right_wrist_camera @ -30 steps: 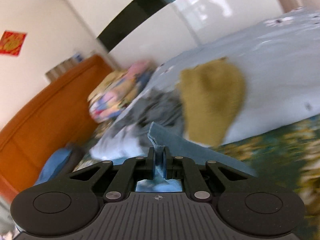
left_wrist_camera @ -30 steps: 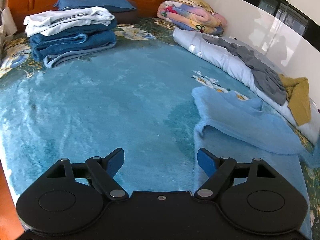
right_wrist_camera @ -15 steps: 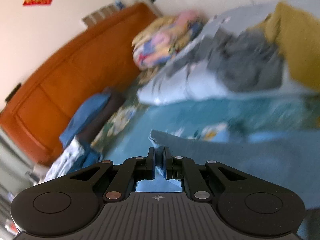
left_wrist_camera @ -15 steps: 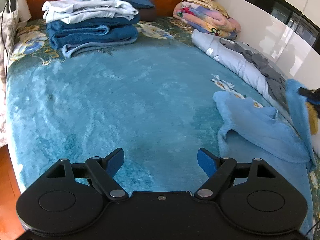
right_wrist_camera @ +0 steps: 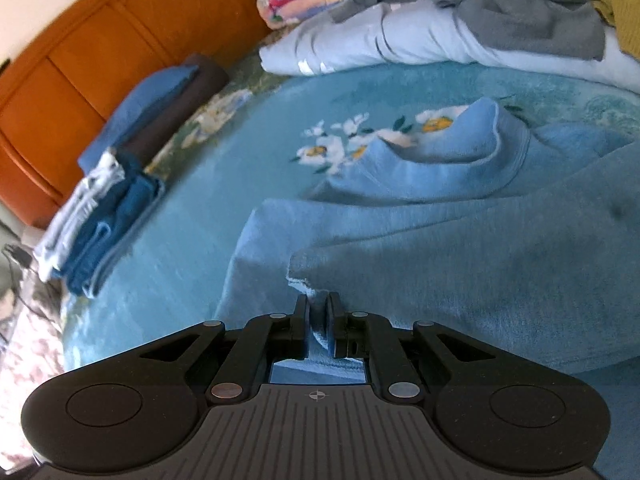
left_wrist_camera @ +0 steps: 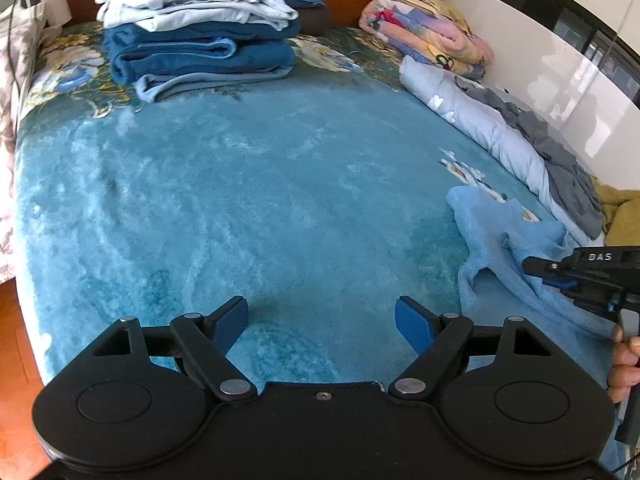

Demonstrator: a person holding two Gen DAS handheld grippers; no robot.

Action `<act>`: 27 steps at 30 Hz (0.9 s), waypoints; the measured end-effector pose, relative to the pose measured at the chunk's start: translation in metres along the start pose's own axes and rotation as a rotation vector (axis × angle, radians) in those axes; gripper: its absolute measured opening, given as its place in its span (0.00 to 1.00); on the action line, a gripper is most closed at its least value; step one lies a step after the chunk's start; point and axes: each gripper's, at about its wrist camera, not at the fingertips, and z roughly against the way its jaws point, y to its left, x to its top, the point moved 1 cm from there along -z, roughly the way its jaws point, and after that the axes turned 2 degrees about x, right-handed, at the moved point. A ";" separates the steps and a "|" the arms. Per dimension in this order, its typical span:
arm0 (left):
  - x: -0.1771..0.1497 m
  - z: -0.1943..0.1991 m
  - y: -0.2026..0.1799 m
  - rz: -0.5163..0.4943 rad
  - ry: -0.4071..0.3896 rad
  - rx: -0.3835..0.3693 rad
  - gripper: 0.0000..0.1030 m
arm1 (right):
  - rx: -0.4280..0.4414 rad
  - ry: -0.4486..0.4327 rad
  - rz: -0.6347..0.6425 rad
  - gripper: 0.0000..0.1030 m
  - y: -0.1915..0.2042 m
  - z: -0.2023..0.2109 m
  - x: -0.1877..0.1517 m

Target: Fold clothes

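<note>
A light blue fleece garment (left_wrist_camera: 492, 240) lies crumpled on the right part of the teal bed blanket (left_wrist_camera: 260, 208). In the right wrist view the same light blue garment (right_wrist_camera: 460, 240) fills the foreground, and my right gripper (right_wrist_camera: 319, 306) is shut on a corner of its edge. That right gripper (left_wrist_camera: 538, 270) also shows at the right edge of the left wrist view, held by a hand (left_wrist_camera: 624, 360). My left gripper (left_wrist_camera: 320, 318) hangs open over bare blanket, well left of the garment, with nothing between its fingers.
A stack of folded blue and white clothes (left_wrist_camera: 196, 36) sits at the far left by the orange headboard (right_wrist_camera: 120, 40). A rolled colourful quilt (left_wrist_camera: 428, 36), a pale blue duvet (left_wrist_camera: 480, 120) with grey clothing (left_wrist_camera: 560, 160) and a mustard garment (left_wrist_camera: 624, 216) line the right side.
My right gripper has carried the garment's corner down and leftward, low over the bed, and now shows in the left wrist view. The left gripper shifted slightly and stays open.
</note>
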 end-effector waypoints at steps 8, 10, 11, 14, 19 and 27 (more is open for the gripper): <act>0.022 0.012 -0.040 -0.074 -0.047 -0.093 0.78 | 0.080 0.004 0.048 0.34 0.009 0.031 0.006; 0.029 0.015 -0.052 -0.088 -0.059 -0.130 0.78 | 0.086 -0.058 0.068 0.34 0.007 0.057 0.010; 0.032 0.017 -0.058 -0.096 -0.065 -0.148 0.78 | 0.086 -0.096 0.065 0.37 0.002 0.072 0.012; 0.039 0.010 -0.080 -0.085 -0.032 -0.260 0.78 | 0.094 -0.181 -0.003 0.41 -0.022 0.111 0.006; 0.052 -0.028 -0.118 0.004 0.116 -0.425 0.70 | 0.046 -0.245 -0.102 0.42 -0.066 0.153 -0.018; 0.043 -0.088 -0.137 0.148 0.333 -0.389 0.58 | 0.025 -0.282 -0.230 0.46 -0.113 0.171 -0.042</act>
